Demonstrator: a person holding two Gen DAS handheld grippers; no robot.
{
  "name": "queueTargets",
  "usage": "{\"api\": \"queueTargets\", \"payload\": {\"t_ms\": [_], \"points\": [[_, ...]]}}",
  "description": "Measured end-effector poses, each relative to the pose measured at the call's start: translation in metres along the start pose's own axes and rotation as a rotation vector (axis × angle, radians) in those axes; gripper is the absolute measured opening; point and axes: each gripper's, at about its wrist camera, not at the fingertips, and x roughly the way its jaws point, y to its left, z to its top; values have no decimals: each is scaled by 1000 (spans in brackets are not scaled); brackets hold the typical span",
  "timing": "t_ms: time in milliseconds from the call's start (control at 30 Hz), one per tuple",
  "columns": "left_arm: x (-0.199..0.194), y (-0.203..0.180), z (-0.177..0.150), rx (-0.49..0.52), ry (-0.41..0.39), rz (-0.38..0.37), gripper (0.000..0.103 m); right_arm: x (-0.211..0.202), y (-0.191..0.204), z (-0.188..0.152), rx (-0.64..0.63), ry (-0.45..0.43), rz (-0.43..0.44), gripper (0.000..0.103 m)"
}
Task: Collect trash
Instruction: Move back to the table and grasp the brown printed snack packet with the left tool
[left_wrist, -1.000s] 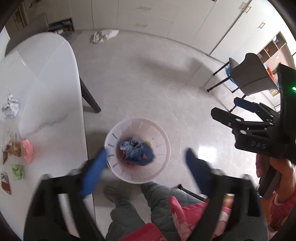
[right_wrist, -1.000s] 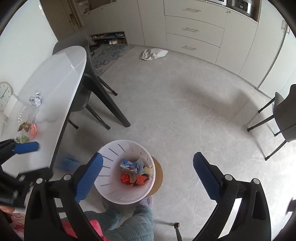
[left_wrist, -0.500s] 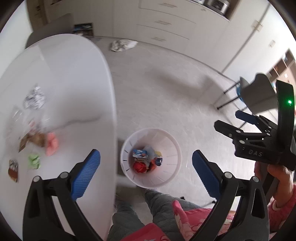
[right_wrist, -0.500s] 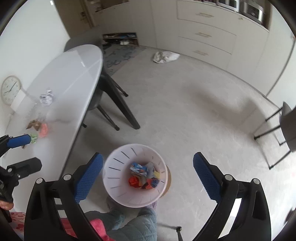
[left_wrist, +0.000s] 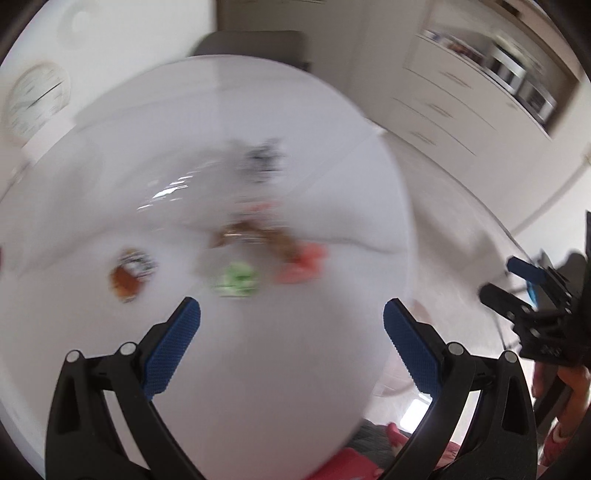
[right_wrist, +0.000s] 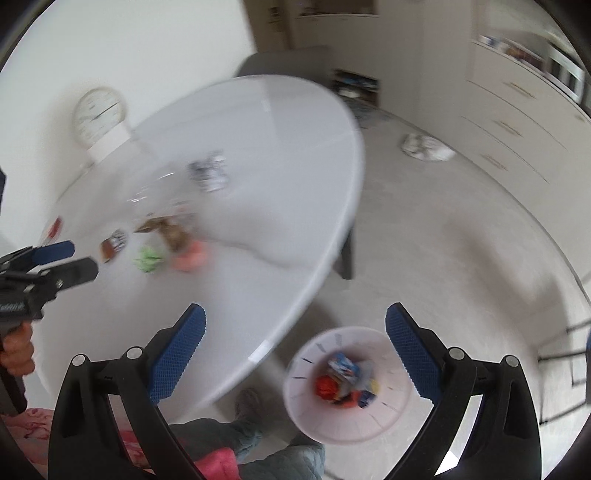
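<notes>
Your left gripper (left_wrist: 291, 325) is wide apart and empty. Go down slowly over the green scrap (left_wrist: 238, 278), then squeeze.

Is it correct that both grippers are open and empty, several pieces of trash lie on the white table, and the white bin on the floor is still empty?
Not quite. The bin is not empty: the right wrist view shows red, blue and yellow scraps inside it. The rest holds: the left gripper and right gripper are open and empty, and trash such as the green piece lies on the white table.
</notes>
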Motion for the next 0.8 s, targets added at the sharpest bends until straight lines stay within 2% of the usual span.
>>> {"api": "queueTargets", "payload": {"t_ms": [200,300,467,633,800], "points": [[19,81,5,-20,-29,113,95,23,57,25,-87,16,97,97],[40,114,12,4,-8,128,95,32,76,40,-109,24,133,97],[78,154,21,62,49,131,95,50,95,60,-122,49,139,97],[116,168,23,152,110,115,82,71,101,74,-116,91,134,97],[132,173,22,183,120,85,64,88,104,81,-140,124,155,97]]}}
